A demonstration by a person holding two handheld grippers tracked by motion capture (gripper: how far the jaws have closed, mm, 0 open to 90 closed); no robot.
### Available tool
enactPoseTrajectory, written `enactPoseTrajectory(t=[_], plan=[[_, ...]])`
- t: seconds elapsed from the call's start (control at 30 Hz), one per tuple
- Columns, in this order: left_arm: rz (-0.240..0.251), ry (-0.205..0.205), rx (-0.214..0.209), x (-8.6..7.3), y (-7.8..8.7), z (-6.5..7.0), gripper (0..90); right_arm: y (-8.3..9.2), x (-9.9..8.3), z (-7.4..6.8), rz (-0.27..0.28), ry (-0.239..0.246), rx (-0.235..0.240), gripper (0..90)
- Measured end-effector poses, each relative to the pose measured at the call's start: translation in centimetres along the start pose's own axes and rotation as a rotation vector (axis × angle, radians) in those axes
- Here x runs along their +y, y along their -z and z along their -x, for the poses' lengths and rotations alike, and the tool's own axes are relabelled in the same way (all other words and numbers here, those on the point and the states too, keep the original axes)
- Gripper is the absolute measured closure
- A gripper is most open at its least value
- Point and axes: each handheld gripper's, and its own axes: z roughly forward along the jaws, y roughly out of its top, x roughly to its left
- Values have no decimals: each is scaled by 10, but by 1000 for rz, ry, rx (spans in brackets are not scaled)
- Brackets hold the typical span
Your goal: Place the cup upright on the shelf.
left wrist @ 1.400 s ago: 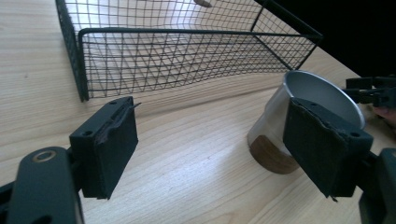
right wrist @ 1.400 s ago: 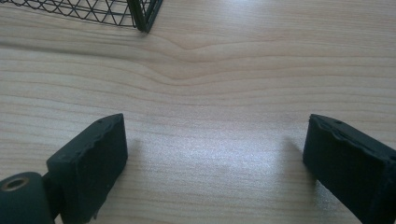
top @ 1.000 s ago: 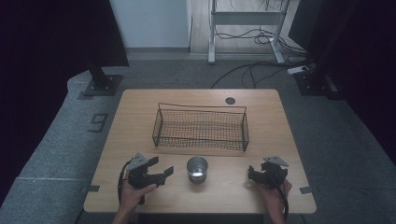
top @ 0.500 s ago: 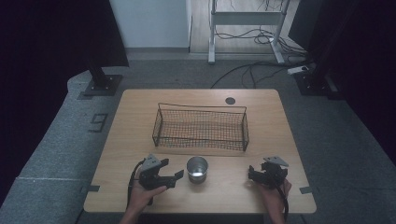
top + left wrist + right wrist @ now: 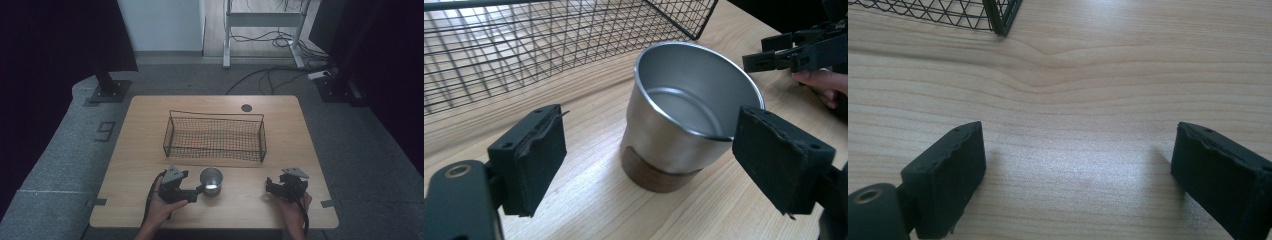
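A steel cup (image 5: 211, 180) with a brown base stands upright near the table's front edge, just in front of the black wire basket (image 5: 215, 136). My left gripper (image 5: 198, 191) is open right beside the cup's left side. In the left gripper view the cup (image 5: 684, 115) is close up, its rim reaching in between the two spread black pads (image 5: 531, 155), which stand apart from its walls. My right gripper (image 5: 270, 186) rests open at the front right, and its own view has bare wood between its jaws (image 5: 1078, 170).
The wire basket (image 5: 549, 40) is empty and spans the middle of the table (image 5: 145, 125). A dark round grommet (image 5: 246, 108) sits near the far edge. Beyond the table stand a metal desk frame, floor cables and a black stand base.
My left gripper has moved right along the front edge, from well left of the cup to right beside it. The right gripper and the cup have stayed put.
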Motion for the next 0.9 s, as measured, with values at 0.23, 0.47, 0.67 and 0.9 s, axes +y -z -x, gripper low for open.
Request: enactPoseTrajectory(t=[0.23,0.47,0.67,0.9], plan=[[-24,-20,-27,3,-11,11,116,0,0,0,2,-1,-1,80],[-38,-38,-30,4,-18,18,97,0,0,0,4,-2,-3,84],[-38,-52,-18,9,-25,23,94,0,0,0,5,-2,-3,89],[-60,-66,-7,13,-39,28,93,0,0,0,6,-2,-3,89]])
